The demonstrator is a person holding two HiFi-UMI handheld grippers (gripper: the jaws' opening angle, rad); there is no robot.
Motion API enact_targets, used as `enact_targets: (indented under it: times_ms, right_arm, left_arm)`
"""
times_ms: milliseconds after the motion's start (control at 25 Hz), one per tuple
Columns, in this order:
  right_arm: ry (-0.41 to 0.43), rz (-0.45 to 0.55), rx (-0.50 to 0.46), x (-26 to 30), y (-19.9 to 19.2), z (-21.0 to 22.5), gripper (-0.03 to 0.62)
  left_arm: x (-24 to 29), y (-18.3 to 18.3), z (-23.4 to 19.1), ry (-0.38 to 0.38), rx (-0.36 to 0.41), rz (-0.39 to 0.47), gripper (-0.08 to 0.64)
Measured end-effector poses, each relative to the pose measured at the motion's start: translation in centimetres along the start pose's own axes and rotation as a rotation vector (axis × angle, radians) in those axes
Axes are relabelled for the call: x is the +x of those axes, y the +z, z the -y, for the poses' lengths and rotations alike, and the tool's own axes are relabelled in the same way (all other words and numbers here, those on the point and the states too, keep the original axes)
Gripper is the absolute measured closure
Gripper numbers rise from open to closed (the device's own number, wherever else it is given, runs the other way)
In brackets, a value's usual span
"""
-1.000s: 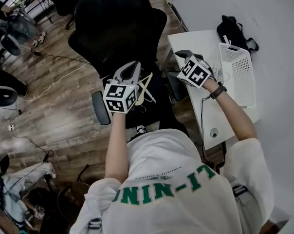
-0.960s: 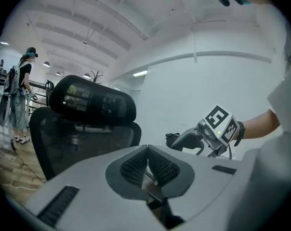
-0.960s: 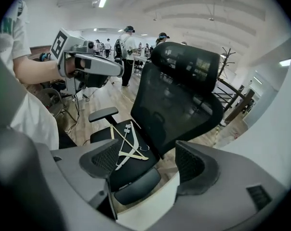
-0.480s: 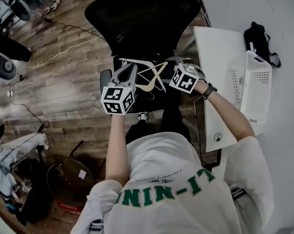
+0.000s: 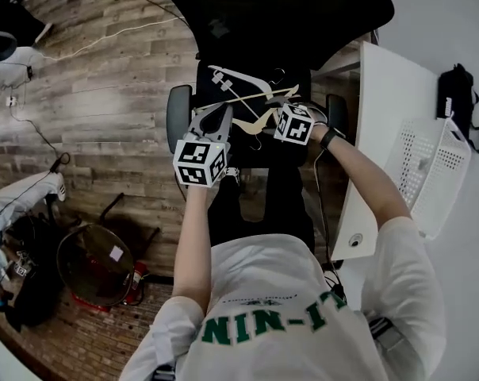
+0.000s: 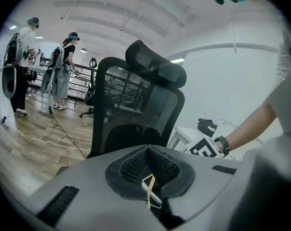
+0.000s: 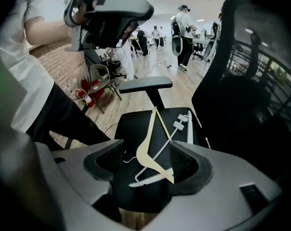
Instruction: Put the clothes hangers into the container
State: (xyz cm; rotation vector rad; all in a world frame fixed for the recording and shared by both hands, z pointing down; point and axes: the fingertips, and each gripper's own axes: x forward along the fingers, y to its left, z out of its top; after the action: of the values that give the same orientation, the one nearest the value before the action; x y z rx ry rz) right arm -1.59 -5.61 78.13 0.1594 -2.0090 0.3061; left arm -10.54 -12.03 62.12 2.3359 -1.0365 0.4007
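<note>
Cream hanger [image 7: 142,153] newly between closing right gripper [image 7: 150,160] jaws, seemingly untouched.

We read one piece of lettering: big green block capitals across the white shirt [image 5: 265,325] at the lower middle of the head view. They stand upside down to us and give "LI-NIN", with the end lost in a fold. A thin line of print just above them is too small to read. The two cubes [image 5: 200,163] [image 5: 293,124] at centre carry black-and-white square codes, without letters or numbers.
</note>
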Motion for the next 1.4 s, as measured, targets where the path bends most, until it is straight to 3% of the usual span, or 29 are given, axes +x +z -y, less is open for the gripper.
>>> enact_targets:
  times_ms: [200, 480, 600, 760, 880, 1200, 1400]
  right_arm:
    - [0.096, -0.018, 0.016, 7.9, -2.6, -0.1, 0.302]
    - [0.184, -0.044, 0.120, 17.2, -3.6, -1.9, 0.302]
    - [0.157, -0.035, 0.180, 20.7, -3.6, -1.8, 0.307]
    - [0.097, -0.028, 0.318, 23.7, -3.5, -0.1, 0.359]
    - [0.076, -0.021, 0.366, 24.9, -3.1, 0.1, 0.442]
    - [0.056, 0.032, 0.532, 23.3, -2.2, -0.1, 0.465]
    - [0.032, 0.091, 0.575, 20.1, -1.6, 0.5, 0.466]
  left_arm:
    - [2.8, -4.4, -3.1, 0.036, -0.067, -0.018, 0.546]
    - [4.1, -8.7, -6.7, 0.091, -0.122, -0.046, 0.546]
    - [4.2, -10.1, -7.9, 0.106, -0.134, -0.058, 0.546]
    - [4.1, -11.2, -9.0, 0.121, -0.140, -0.062, 0.546]
    - [3.5, -11.7, -9.5, 0.138, -0.162, -0.062, 0.546]
    - [1.2, -11.1, -9.1, 0.156, -0.184, -0.040, 0.546]
    - [1.0, -10.2, -7.6, 0.142, -0.174, -0.036, 0.546]
